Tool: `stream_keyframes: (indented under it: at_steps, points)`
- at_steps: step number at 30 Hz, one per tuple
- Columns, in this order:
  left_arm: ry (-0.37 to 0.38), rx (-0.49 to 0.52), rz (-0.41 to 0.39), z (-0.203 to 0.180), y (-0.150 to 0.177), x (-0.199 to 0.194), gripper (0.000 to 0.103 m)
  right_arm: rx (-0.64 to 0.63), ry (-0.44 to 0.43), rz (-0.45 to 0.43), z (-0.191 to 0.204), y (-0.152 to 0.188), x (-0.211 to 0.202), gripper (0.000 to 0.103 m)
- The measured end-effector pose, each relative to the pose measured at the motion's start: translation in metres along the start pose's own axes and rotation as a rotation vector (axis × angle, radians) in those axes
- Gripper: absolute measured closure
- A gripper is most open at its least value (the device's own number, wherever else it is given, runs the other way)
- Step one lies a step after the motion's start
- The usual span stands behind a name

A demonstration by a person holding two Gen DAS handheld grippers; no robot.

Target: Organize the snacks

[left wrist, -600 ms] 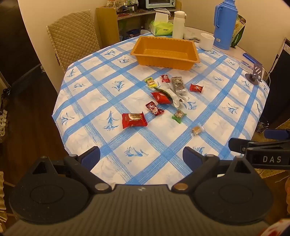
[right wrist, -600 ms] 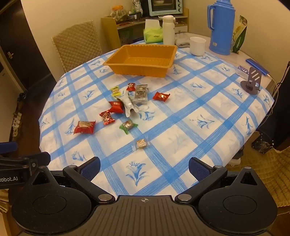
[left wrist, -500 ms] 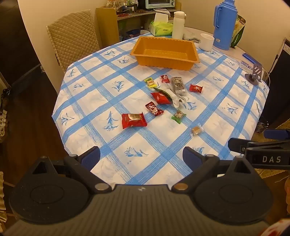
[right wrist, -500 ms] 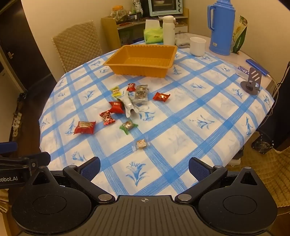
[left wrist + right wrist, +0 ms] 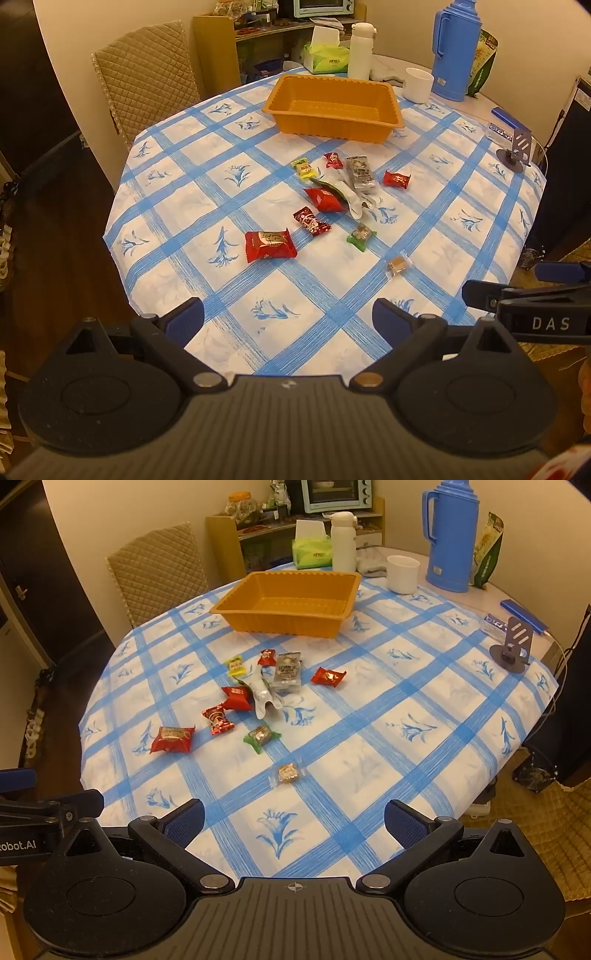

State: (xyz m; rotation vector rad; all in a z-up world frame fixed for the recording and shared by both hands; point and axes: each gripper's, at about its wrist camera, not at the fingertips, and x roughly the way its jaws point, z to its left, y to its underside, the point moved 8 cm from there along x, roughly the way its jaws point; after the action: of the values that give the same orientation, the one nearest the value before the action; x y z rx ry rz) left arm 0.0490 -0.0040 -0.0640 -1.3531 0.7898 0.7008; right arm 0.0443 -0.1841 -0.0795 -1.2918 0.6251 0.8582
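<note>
snacks [image 5: 325,199] mid-table, orange tray [image 5: 332,107] beyond, near tablecloth edge [image 5: 258,365] bare

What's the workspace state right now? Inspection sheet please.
Surface: round table in a blue-checked tablecloth.
Job's things: orange tray holds nothing; wrapped snacks loose in front of it, among them a large red packet, a green sweet and a clear-wrapped sweet.
Clutter: blue thermos, white cup, white bottle, tissue box, phone stand.
Tongs: left tongs and right tongs open, holding nothing, over the near edge.
Cables: one at the right edge.
Surroundings: quilted chair, shelf with toaster oven.
</note>
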Motion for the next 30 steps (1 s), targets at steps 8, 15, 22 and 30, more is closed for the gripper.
stream_keyframes:
  at_steps: [8, 15, 22, 30]
  points:
    - [-0.002, -0.002, -0.001, -0.0008, 0.0019, -0.0003, 0.006, 0.0, 0.0, 0.0, 0.0008, -0.0009, 0.0013, 0.0]
    - [0.0, -0.001, -0.003, -0.0019, 0.0015, -0.0007, 0.006, -0.001, 0.0, -0.001, 0.0013, -0.0021, 0.0025, 0.0]
    - [0.001, -0.002, -0.002, -0.0016, 0.0015, -0.0008, 0.006, -0.001, -0.001, 0.0, 0.0014, -0.0034, 0.0036, 0.0]
    - [0.0, -0.003, -0.001, -0.0025, 0.0014, -0.0001, 0.006, -0.002, -0.001, 0.0, 0.0016, -0.0051, 0.0055, 0.0]
